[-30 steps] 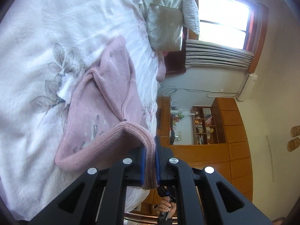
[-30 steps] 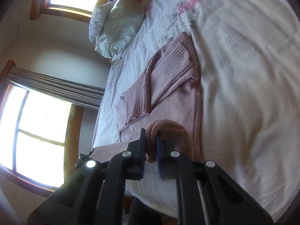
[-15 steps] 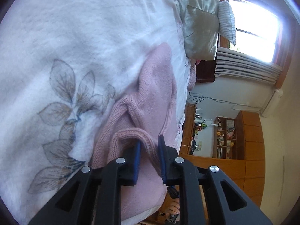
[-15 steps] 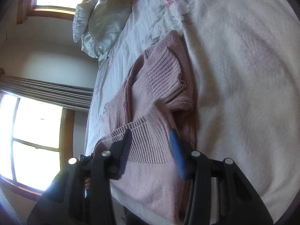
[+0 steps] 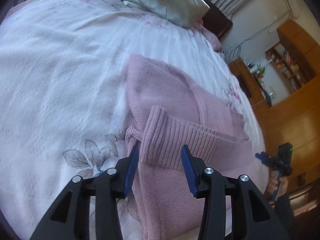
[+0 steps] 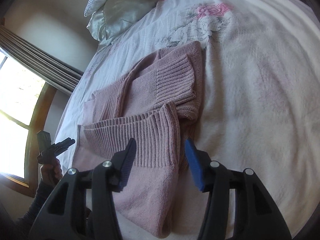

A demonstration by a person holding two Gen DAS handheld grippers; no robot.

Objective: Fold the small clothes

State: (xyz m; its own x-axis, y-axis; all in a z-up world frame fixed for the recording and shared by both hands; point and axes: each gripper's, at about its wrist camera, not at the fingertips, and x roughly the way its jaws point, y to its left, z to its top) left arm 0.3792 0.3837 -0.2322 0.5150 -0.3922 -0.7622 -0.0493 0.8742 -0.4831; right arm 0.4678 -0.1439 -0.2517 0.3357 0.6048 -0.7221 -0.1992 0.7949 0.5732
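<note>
A pink knit sweater (image 5: pixel 180 104) lies folded on the white floral bedspread (image 5: pixel 60 70). Its ribbed hem (image 5: pixel 180 138) is laid over the body. My left gripper (image 5: pixel 160 160) hovers open just in front of that hem, with nothing between its blue pads. In the right wrist view the same sweater (image 6: pixel 144 92) shows a folded sleeve cuff (image 6: pixel 174 76) and the ribbed hem (image 6: pixel 140 138). My right gripper (image 6: pixel 160 152) is open over the hem's end. Each gripper appears small in the other's view, held by a hand.
Silvery pillows (image 5: pixel 170 0) (image 6: pixel 120 14) lie at the head of the bed. A wooden shelf unit (image 5: pixel 284 68) stands beyond the bed's edge. A curtained window (image 6: pixel 20 92) is on the other side. White bedspread (image 6: pixel 260 80) spreads right of the sweater.
Both grippers held a fold of the sweater a second ago. They carried it over the body, opened and let it drop. Both have drawn back slightly.
</note>
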